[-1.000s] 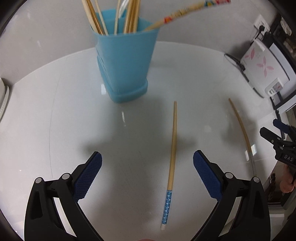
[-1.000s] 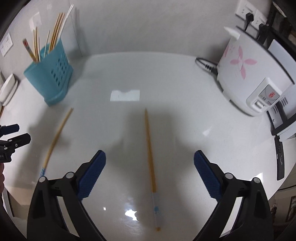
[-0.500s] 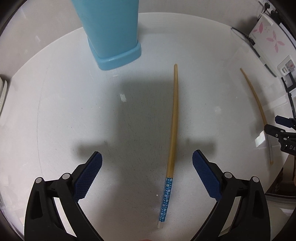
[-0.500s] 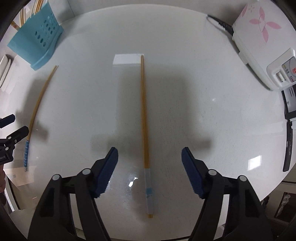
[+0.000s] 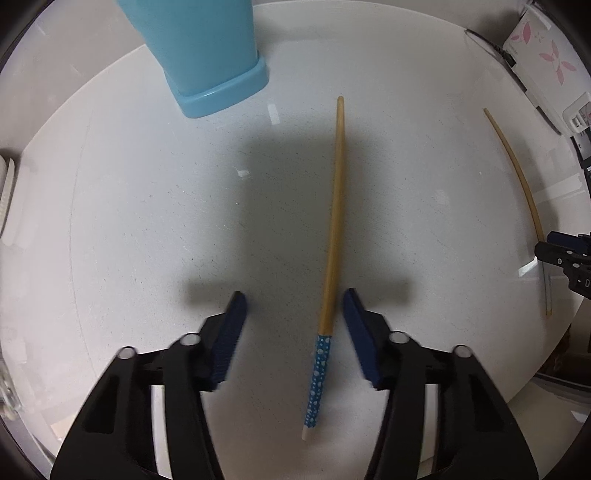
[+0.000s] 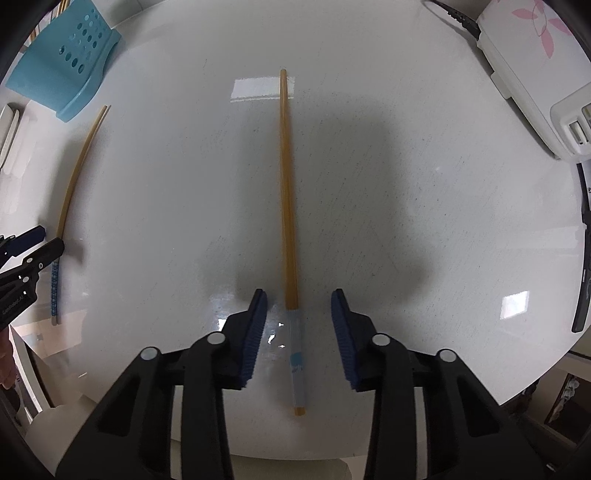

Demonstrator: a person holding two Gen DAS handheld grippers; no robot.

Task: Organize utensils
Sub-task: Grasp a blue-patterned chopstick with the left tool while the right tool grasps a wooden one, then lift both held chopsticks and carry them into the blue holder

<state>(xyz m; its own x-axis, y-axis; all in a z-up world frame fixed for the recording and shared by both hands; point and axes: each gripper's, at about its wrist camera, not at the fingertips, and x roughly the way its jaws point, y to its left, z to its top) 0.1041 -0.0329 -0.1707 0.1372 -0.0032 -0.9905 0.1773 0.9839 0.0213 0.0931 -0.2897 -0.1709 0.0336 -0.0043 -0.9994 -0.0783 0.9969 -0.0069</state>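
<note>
A wooden chopstick with a blue dotted end [image 5: 334, 229] lies on the white table between the fingers of my left gripper [image 5: 293, 314], nearer the right pad [image 5: 360, 343]. The jaws are partly closed around it, with gaps on both sides. A second chopstick with a pale blue end [image 6: 288, 206] lies between the fingers of my right gripper [image 6: 298, 317], which is also partly closed and apart from it. The blue utensil holder [image 5: 207, 51] stands at the far left; it also shows in the right wrist view [image 6: 62, 62].
A white rice cooker with pink flowers [image 6: 532, 62] stands at the right with its cord [image 6: 454, 14]. A dark handled tool [image 6: 585, 258] lies at the table's right edge. A white object [image 5: 7, 192] sits at the left edge.
Both grippers have come down close to the table and their jaws have narrowed around the chopsticks. The holder's top has left the left wrist view.
</note>
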